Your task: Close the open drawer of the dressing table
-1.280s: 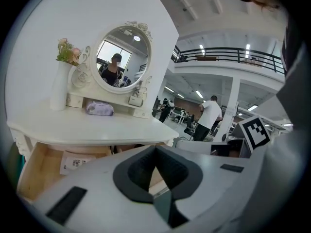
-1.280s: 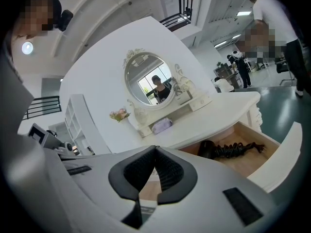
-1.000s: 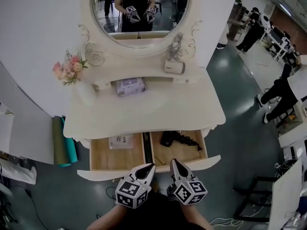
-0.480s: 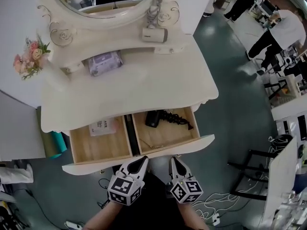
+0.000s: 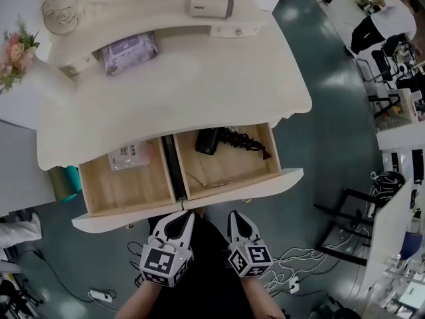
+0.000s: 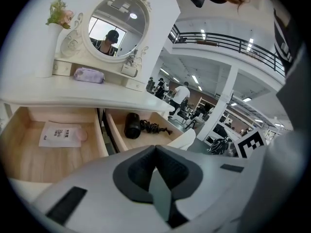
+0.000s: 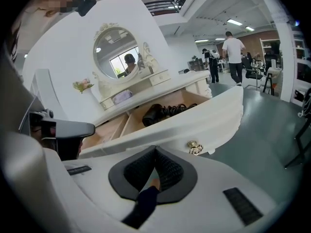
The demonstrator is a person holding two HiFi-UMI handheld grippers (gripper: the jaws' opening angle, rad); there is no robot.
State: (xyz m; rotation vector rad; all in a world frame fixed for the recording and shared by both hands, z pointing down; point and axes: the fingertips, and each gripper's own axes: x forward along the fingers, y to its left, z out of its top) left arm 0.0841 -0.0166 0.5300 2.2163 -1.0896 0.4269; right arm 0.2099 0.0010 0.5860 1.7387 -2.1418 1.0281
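Open-plan office hall: mezzanine railing, ceiling strip light, standing person.

Your left hand-held gripper has its jaws pressed together, with nothing between them, tips pointing forward. Your right hand-held gripper is near it, jaws likewise together and empty. You hold both low in front of your body, marker cubes facing up, forearms angling inward.

1. Black dryer, its coiled cord trailing to the right.
2. Flat packet, left of the dryer, apart from it.
3. Purple pouch, well behind both.
4. Pink flowers, far left.
5. Teal roll on the floor.
6. White cables, lower right.
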